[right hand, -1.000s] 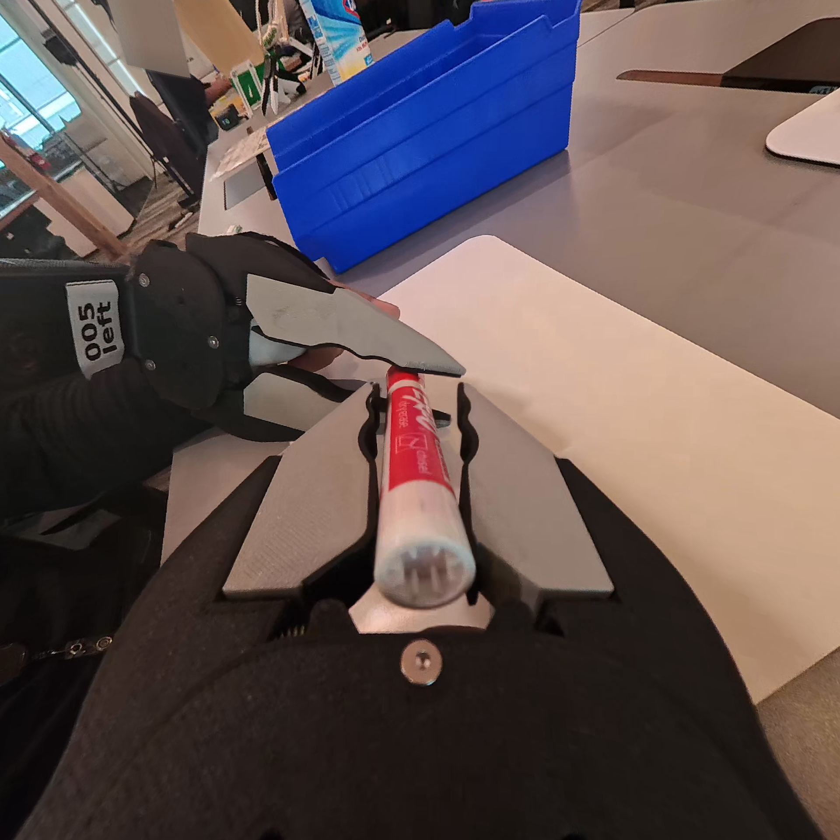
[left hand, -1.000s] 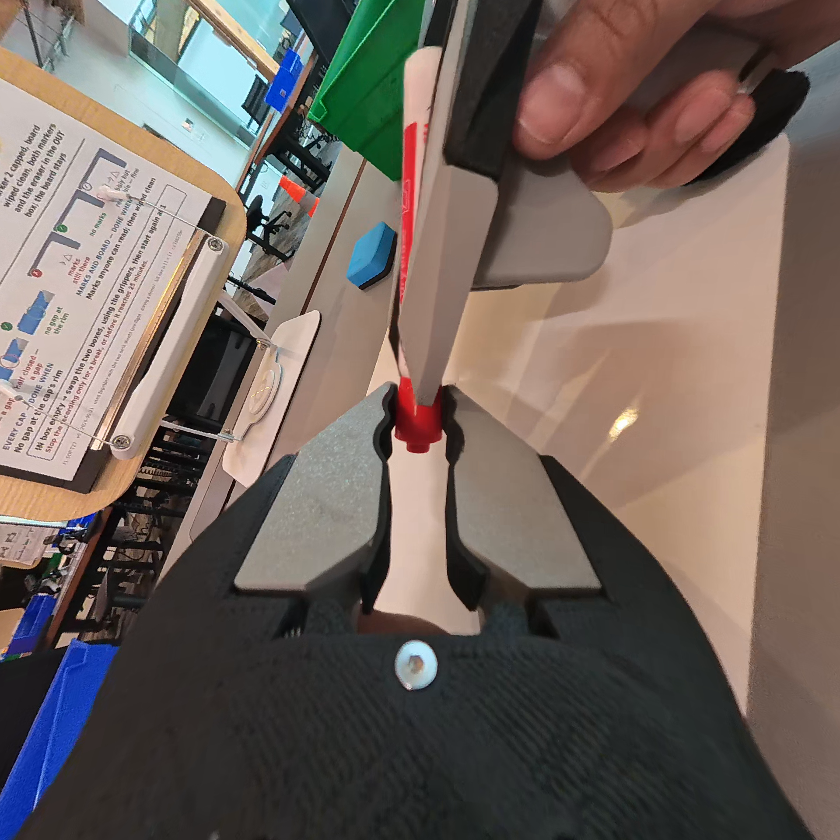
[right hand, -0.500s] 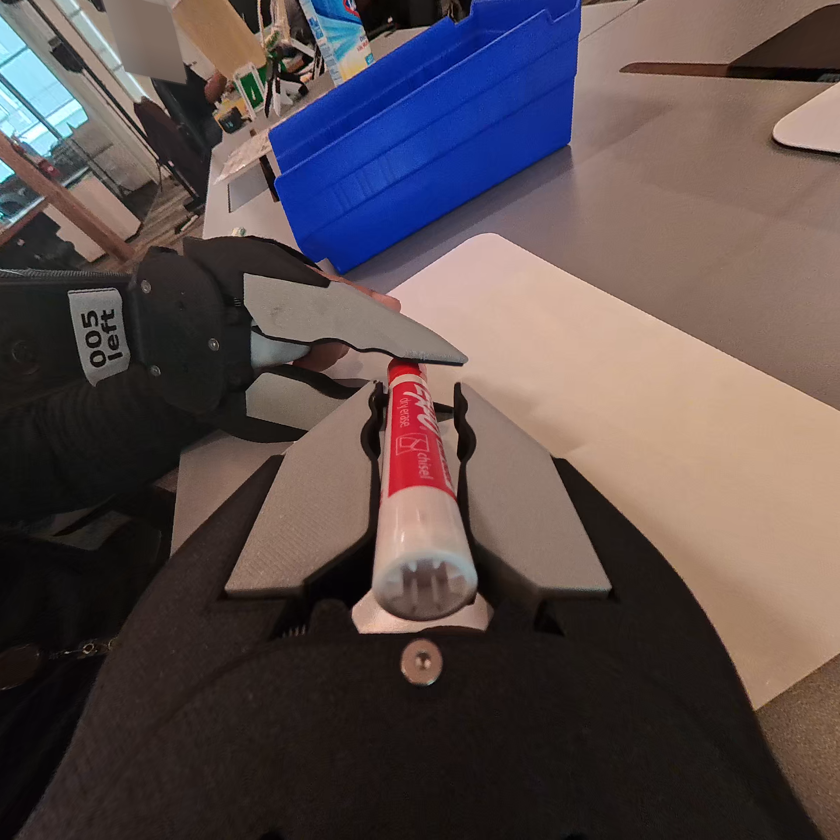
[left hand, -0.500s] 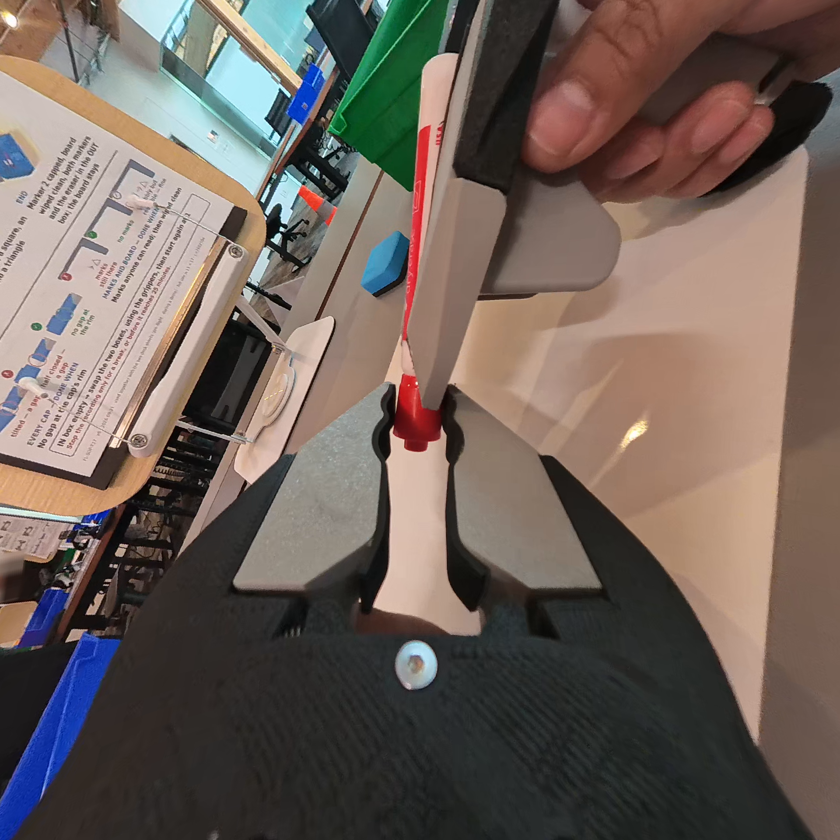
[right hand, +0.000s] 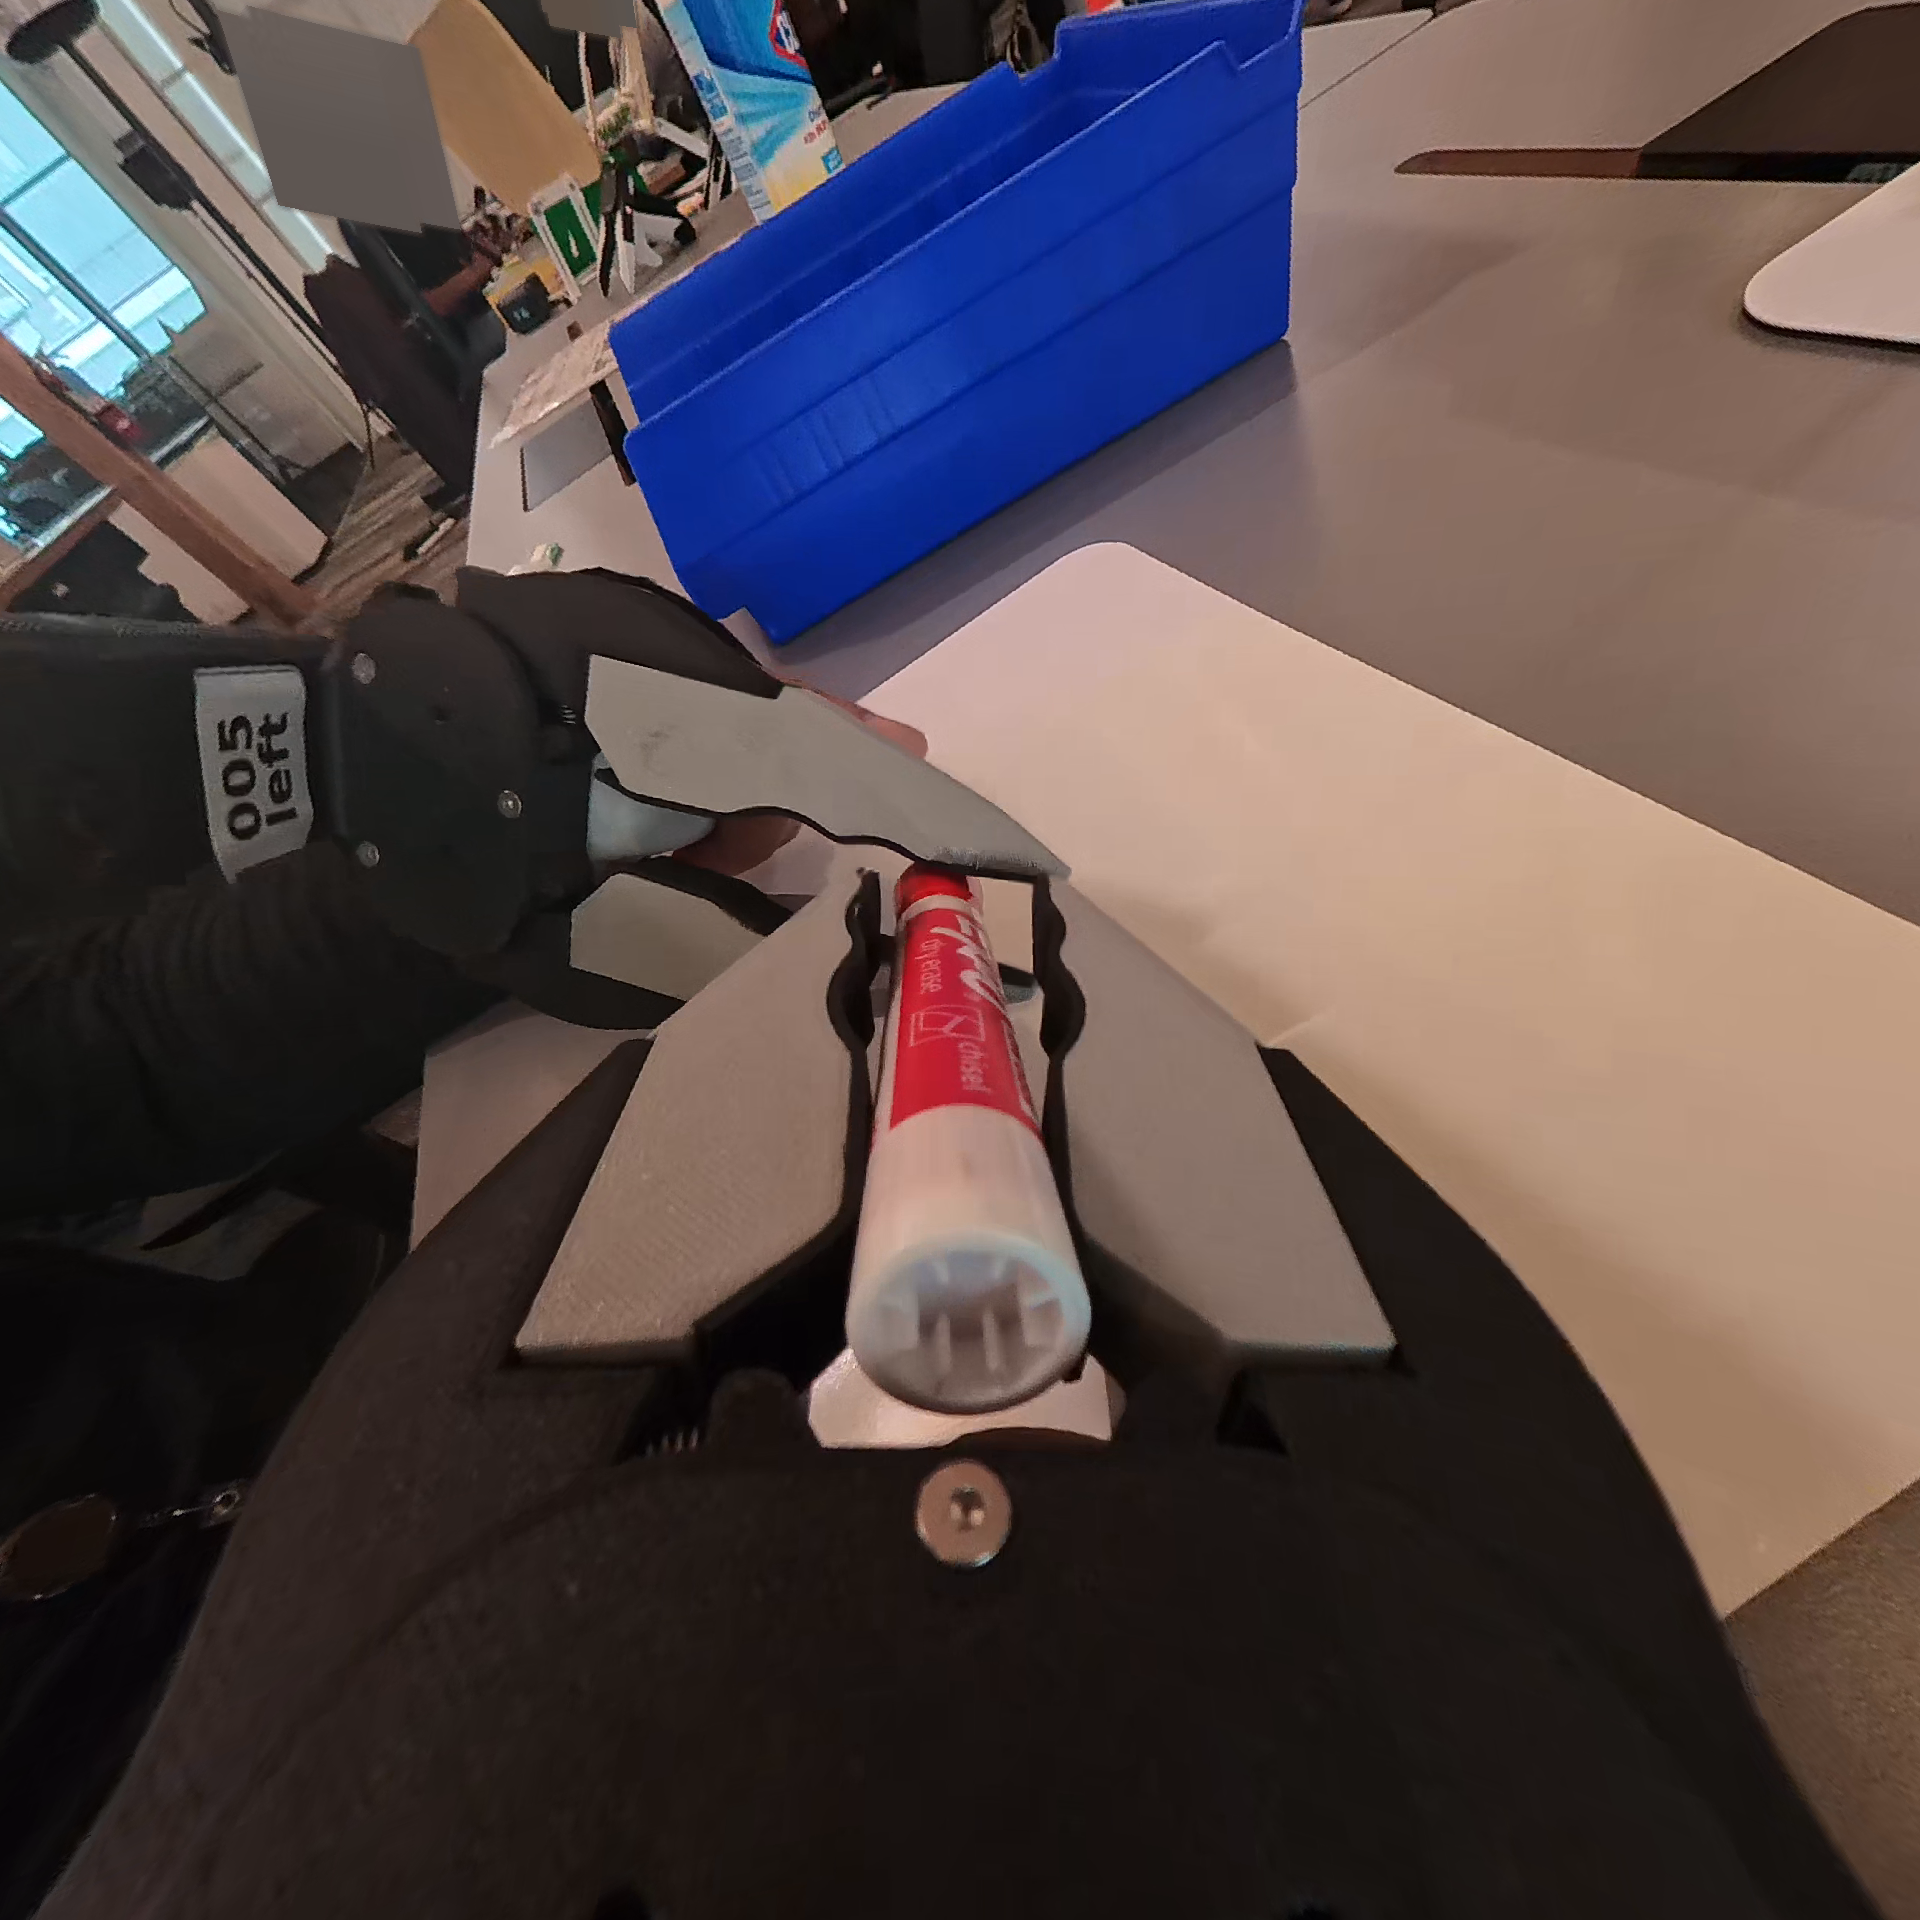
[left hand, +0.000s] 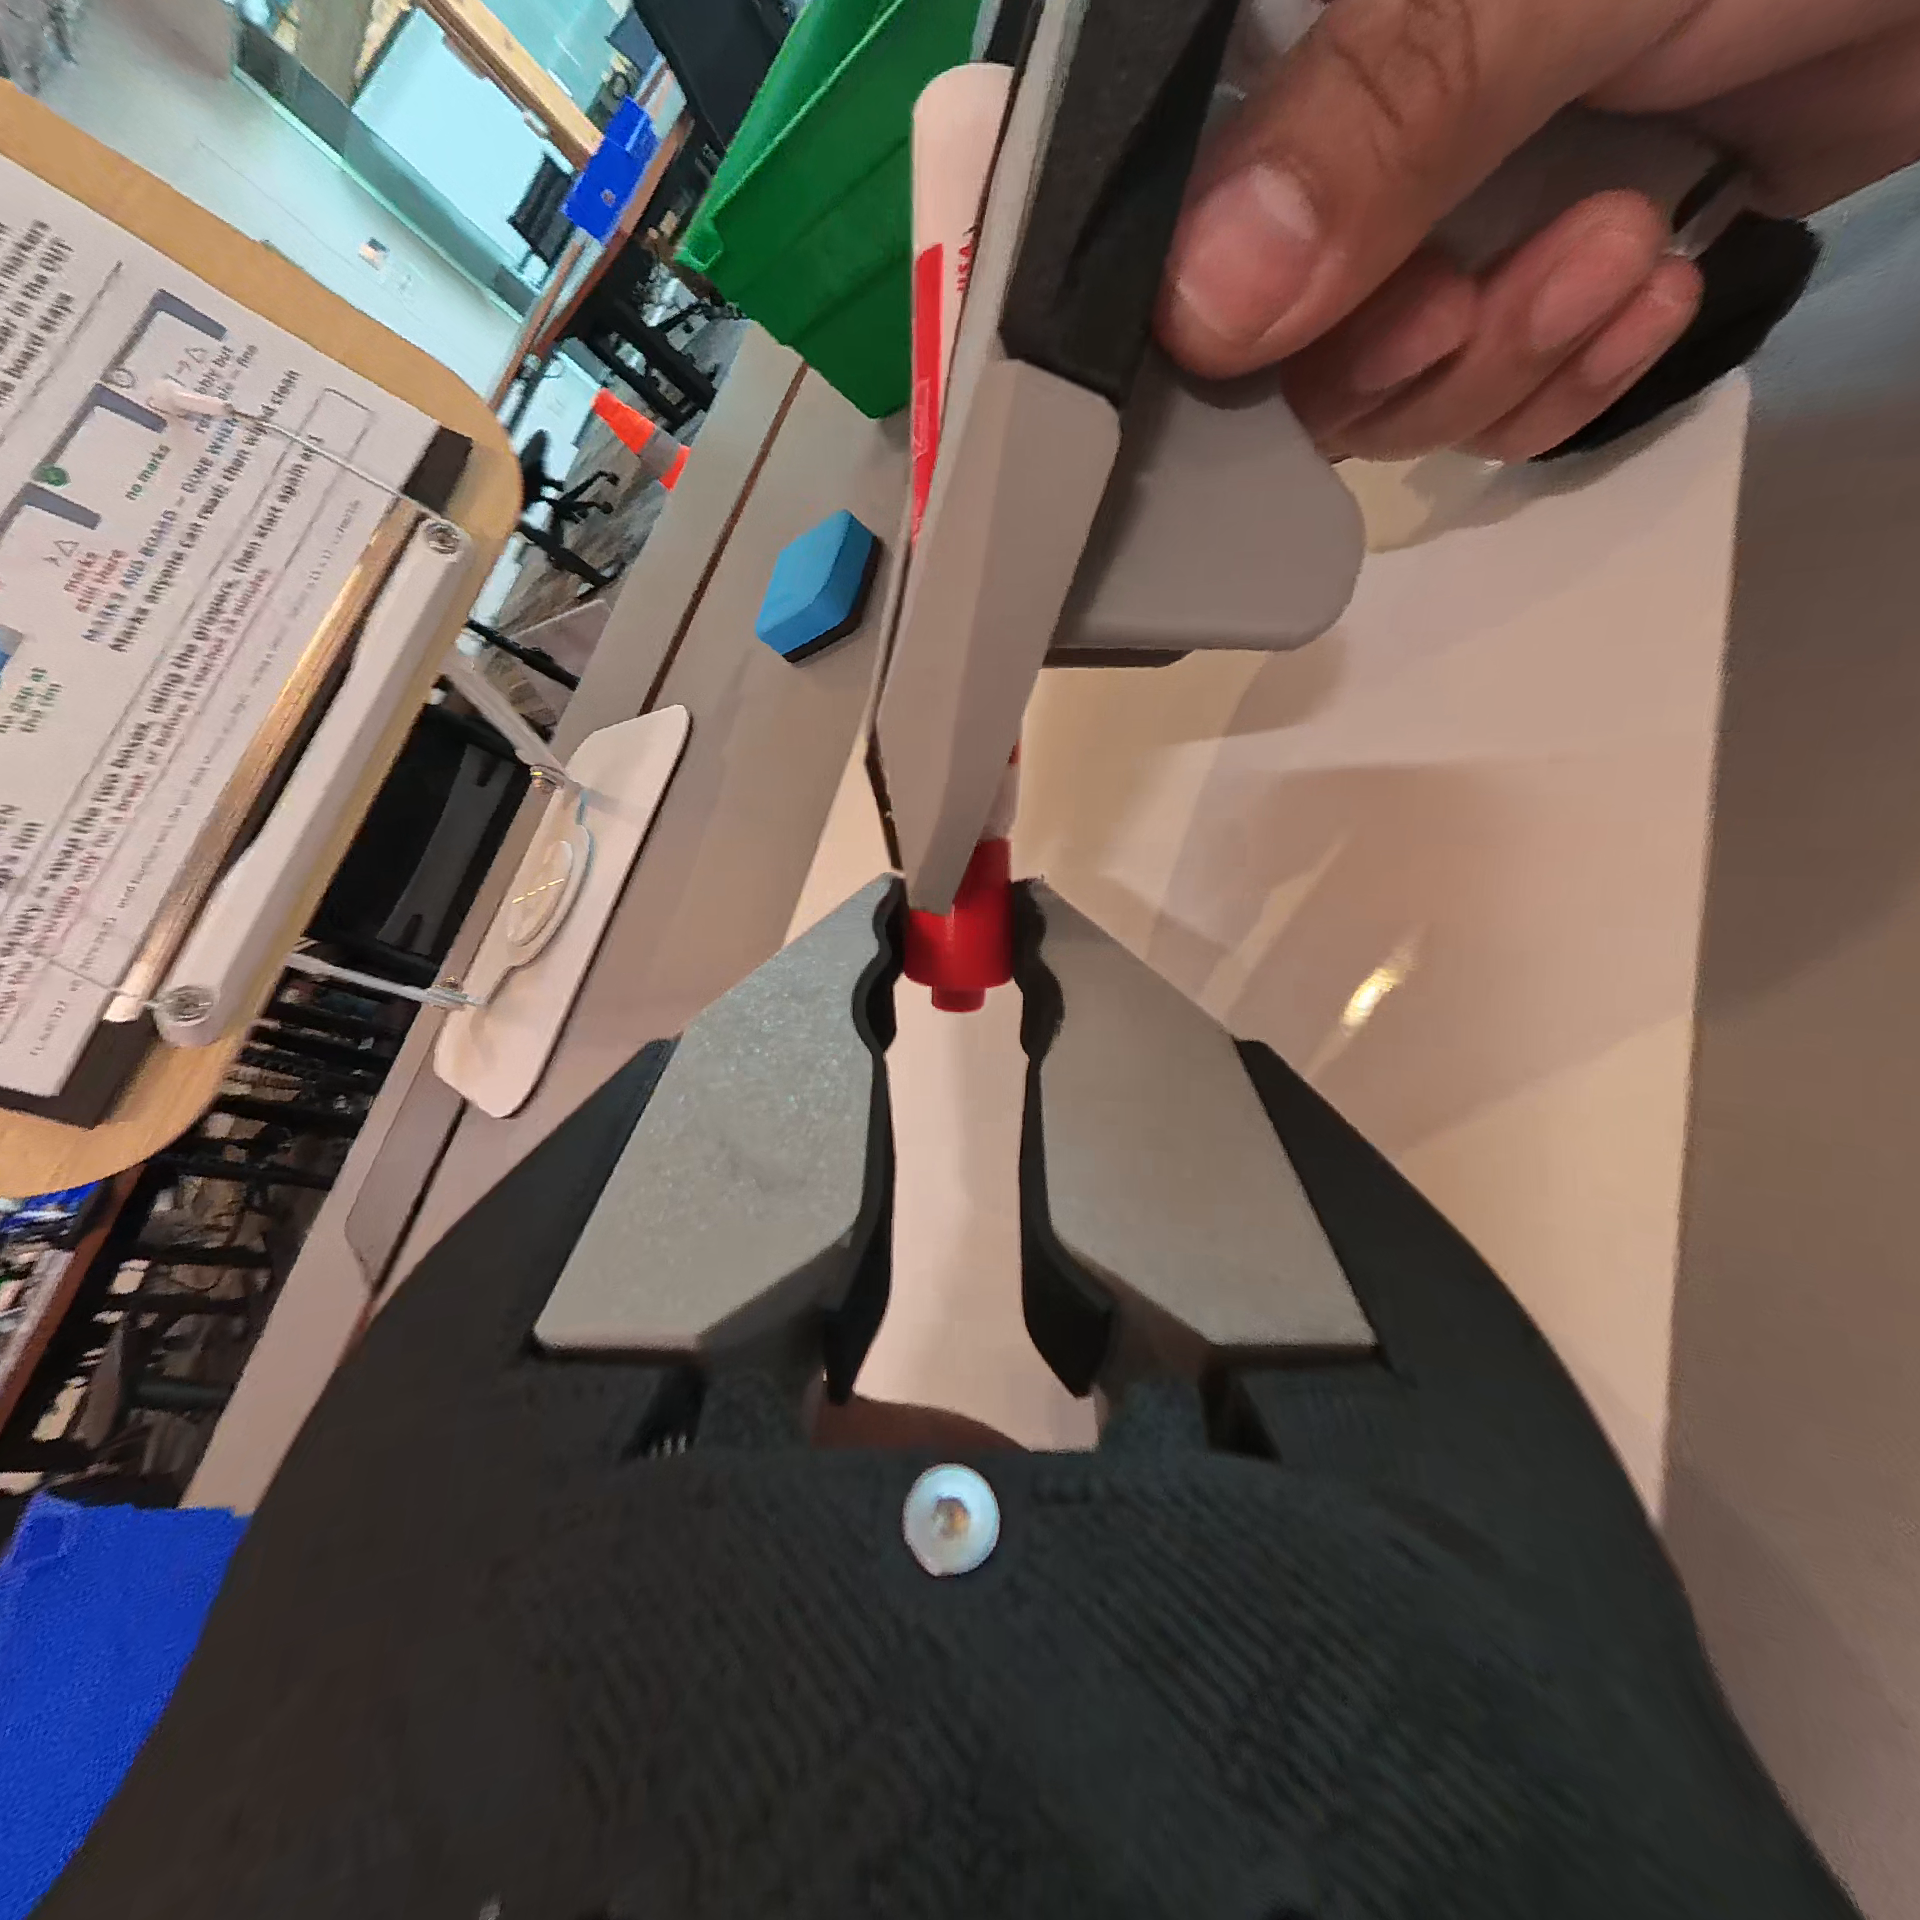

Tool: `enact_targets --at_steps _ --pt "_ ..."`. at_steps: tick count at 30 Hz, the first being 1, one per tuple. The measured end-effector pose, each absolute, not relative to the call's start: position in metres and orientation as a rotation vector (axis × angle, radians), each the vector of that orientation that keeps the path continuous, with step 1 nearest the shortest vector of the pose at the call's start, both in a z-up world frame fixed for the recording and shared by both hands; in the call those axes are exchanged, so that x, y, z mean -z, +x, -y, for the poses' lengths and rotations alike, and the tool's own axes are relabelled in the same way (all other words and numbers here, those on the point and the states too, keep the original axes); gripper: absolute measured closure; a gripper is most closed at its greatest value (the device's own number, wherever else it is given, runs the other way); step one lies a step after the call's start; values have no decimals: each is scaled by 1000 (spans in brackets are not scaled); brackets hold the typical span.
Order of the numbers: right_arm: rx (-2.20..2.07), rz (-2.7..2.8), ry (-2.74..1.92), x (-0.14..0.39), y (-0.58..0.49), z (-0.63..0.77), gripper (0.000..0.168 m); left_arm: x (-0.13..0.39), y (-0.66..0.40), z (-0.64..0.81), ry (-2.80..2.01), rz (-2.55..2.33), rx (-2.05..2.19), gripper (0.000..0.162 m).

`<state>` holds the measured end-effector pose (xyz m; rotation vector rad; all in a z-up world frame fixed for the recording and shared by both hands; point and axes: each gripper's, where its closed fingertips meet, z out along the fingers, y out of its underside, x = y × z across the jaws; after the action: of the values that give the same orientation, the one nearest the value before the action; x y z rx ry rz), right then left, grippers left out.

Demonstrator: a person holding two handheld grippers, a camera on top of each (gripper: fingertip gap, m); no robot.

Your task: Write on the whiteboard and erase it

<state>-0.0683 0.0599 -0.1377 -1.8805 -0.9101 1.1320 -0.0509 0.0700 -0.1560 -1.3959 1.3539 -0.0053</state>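
A red and white marker (right hand: 961, 1060) lies along my right gripper (right hand: 951, 904), which is shut on its barrel; the butt end points at the camera. My left gripper (left hand: 961, 914) is shut on the marker's red cap (left hand: 961, 940) at its fingertips. The two grippers meet tip to tip just above the white whiteboard (right hand: 1403, 935), which lies flat on the grey table. In the left wrist view a hand holds the right gripper's fingers (left hand: 977, 623) above the whiteboard (left hand: 1455, 987). In the right wrist view the left gripper's finger (right hand: 831, 790) hides the cap.
A blue eraser (left hand: 816, 587) lies on the table beyond the board's edge, with a green bin (left hand: 831, 208) behind it. A blue bin (right hand: 966, 343) stands beside the board. An instruction sheet on a wooden stand (left hand: 208, 623) is at the left. My two grippers' fingertips are within a few centimetres of each other.
Both grippers keep their holds on the marker and the cap. The pair has shifted slightly over the board and the views have tilted a little.
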Motion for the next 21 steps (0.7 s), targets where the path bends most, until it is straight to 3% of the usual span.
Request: enact_targets --at_steps 12,21 --pt "-1112 1101 -1800 133 -78 -35 141 156 -55 -35 -1588 -1400 573 144" --pt "-1147 926 -1889 136 -67 -55 141 150 -52 -61 -1495 -1326 241 144"
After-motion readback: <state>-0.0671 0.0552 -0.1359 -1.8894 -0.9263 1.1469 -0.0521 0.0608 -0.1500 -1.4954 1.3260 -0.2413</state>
